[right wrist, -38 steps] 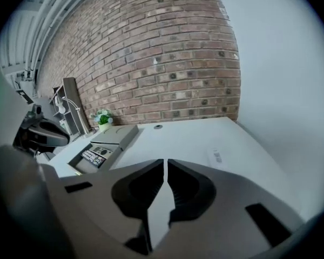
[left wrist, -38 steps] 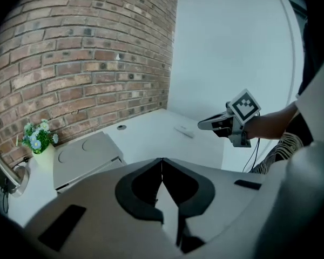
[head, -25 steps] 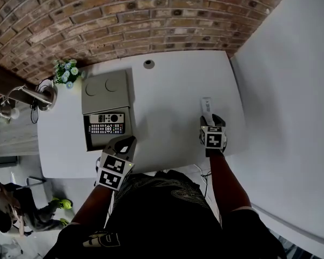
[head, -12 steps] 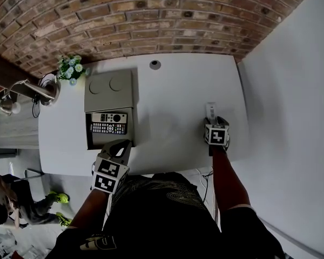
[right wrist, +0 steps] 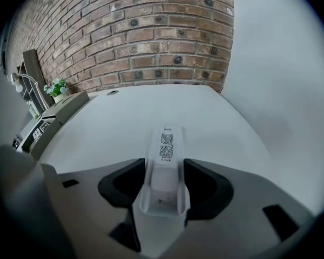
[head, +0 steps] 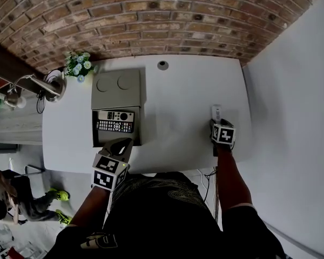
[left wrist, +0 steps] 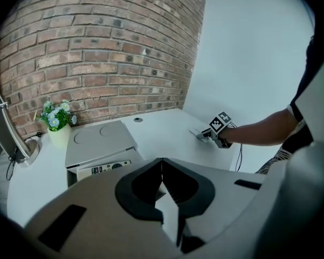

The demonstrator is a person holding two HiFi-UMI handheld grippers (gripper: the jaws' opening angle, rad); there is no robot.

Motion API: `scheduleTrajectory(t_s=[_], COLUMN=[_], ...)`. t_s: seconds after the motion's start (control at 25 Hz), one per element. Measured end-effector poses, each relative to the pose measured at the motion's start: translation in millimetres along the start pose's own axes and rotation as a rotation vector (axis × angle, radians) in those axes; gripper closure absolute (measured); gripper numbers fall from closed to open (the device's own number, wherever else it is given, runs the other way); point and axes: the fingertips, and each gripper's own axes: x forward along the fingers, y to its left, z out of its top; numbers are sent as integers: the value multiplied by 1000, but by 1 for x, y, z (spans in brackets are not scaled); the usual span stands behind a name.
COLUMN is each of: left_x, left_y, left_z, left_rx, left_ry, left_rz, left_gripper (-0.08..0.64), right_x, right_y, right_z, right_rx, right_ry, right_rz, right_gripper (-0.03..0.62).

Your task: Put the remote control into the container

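Observation:
A white remote control (head: 216,112) lies back side up on the white table (head: 173,107), near its right edge. My right gripper (head: 218,122) stands open around the remote's near end (right wrist: 166,144), and its jaws flank the remote without pressing on it. The grey container (head: 95,136) sits at the table's left with its lid (head: 117,88) slid back. Two remotes (head: 116,121) lie in its open part. My left gripper (head: 124,143) hovers at the table's front edge just before the container, shut and empty (left wrist: 162,161).
A small pot of flowers (head: 78,66) and a desk lamp (head: 43,85) stand at the table's back left. A round cable hole (head: 162,65) sits near the brick wall. A person crouches on the floor at lower left (head: 11,198).
My right gripper has moved forward along the table, so the white remote's near end now sits between its jaws. The left gripper has barely moved.

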Motion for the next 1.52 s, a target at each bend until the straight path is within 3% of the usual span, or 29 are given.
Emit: scheduleTrajectory(t_s=[0.2, 0.56, 0.72, 0.96, 1.2, 1.32, 1.52], left_x=[-13, -46, -65, -97, -130, -146, -168], left_y=[13, 46, 69, 101, 135, 151, 178], left_z=[-5, -22, -39, -58, -78, -89, -106], left_rx=[-7, -23, -67, -111, -165, -196, -240], left_ry=[-7, -30, -36, -54, -88, -102, -120], left_rz=[13, 44, 72, 114, 169, 192, 220], left_gripper=[552, 552, 552, 552, 552, 552, 552], right_x=[-17, -57, -79, -109, -90, -79, -62], right_y=[24, 145, 239, 391, 470, 490, 507], right_z=[3, 19, 23, 15, -19, -29, -37], right_rx=[15, -129, -324, -789, -1199, -1290, -1352], right_ry=[-48, -125, -135, -110, 28, 113, 228], right_rz=[28, 236, 407, 661, 705, 715, 712], right_gripper=[363, 362, 362, 362, 362, 362, 362])
